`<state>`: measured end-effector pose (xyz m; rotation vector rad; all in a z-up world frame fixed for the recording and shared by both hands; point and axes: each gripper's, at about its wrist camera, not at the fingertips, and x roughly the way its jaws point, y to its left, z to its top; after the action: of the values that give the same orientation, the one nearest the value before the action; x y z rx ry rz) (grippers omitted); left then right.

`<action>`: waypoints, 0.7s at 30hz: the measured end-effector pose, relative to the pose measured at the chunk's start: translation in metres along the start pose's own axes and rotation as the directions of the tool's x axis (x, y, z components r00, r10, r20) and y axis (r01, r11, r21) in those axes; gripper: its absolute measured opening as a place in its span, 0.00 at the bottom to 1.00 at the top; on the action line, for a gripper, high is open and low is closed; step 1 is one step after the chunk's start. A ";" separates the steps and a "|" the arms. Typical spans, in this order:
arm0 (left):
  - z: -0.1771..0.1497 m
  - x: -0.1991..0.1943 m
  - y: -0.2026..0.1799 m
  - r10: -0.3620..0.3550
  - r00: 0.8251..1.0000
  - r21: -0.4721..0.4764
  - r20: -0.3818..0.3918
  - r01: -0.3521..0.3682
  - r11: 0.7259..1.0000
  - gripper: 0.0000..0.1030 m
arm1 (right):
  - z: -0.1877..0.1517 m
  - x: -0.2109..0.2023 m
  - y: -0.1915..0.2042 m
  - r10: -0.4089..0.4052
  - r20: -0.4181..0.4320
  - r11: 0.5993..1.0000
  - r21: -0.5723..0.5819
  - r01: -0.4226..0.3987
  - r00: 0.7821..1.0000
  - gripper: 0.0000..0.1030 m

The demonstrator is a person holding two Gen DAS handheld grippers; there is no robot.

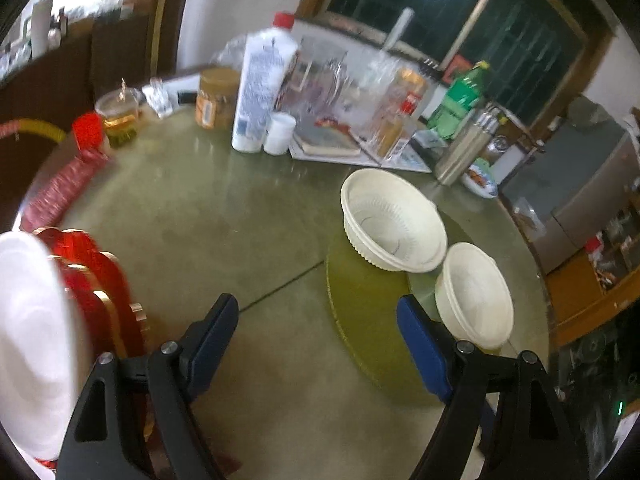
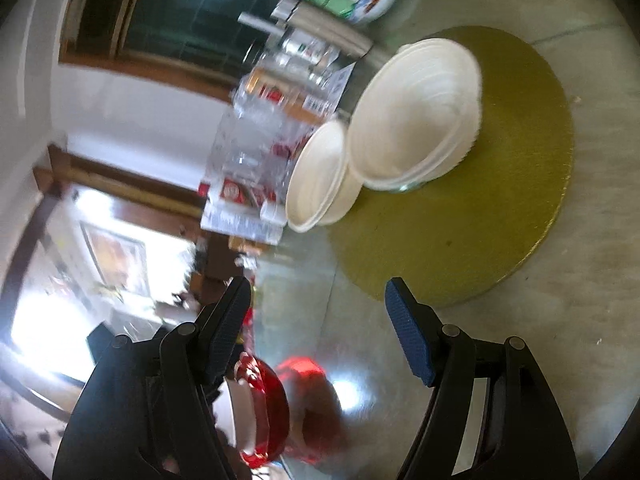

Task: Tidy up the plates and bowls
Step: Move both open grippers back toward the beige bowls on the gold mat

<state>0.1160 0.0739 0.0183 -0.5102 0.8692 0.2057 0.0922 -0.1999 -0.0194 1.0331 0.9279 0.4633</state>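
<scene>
Two white ribbed bowls stand on the glass table: a larger one (image 1: 394, 220) and a smaller one (image 1: 474, 294), both partly on a round gold board (image 1: 360, 320). My left gripper (image 1: 318, 344) is open and empty, above the table in front of the board. At the far left a white plate (image 1: 32, 340) rests on a stack of red and gold plates (image 1: 100, 292). In the tilted right wrist view the bowls (image 2: 416, 116) (image 2: 320, 176) sit at the board (image 2: 480, 208). My right gripper (image 2: 320, 328) is open and empty; a red dish with a white inside (image 2: 260, 408) lies below its left finger.
The back of the table holds a tall white bottle (image 1: 260, 88), a brown jar (image 1: 216, 96), a glass cup (image 1: 118, 116), clear plastic containers (image 1: 360, 92), a green bottle (image 1: 460, 100), a steel flask (image 1: 464, 148) and a red-wrapped roll (image 1: 60, 188).
</scene>
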 end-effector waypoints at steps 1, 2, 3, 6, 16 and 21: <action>0.003 0.008 -0.003 0.003 1.000 -0.010 -0.013 -0.003 1.000 0.79 | 0.002 0.000 -0.003 0.015 0.008 1.000 0.009 -0.015 1.000 0.69; 0.007 0.020 -0.007 0.014 1.000 -0.020 -0.026 -0.015 1.000 0.79 | 0.003 -0.001 -0.005 0.023 0.010 1.000 0.008 -0.023 1.000 0.69; 0.009 0.026 -0.009 0.026 0.999 -0.026 -0.033 -0.027 0.999 0.79 | 0.004 -0.001 -0.007 0.024 0.010 1.000 0.012 -0.024 1.000 0.69; 0.014 0.047 -0.015 0.065 0.997 -0.043 -0.043 -0.067 0.997 0.79 | 0.003 0.000 -0.011 0.053 -0.015 0.998 0.041 -0.052 0.998 0.69; 0.024 0.072 -0.027 0.137 0.991 -0.020 0.006 -0.137 0.990 0.79 | 0.007 0.012 -0.002 0.020 -0.049 1.000 0.013 -0.020 0.999 0.69; 0.032 0.079 -0.032 0.148 0.989 -0.017 0.030 -0.148 0.989 0.79 | 0.031 0.038 0.024 -0.030 -0.067 0.999 -0.031 0.028 0.997 0.69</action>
<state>0.1994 0.0603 -0.0144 -0.4552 0.8761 0.3551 0.1414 -0.1777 -0.0088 0.9804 0.9921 0.4890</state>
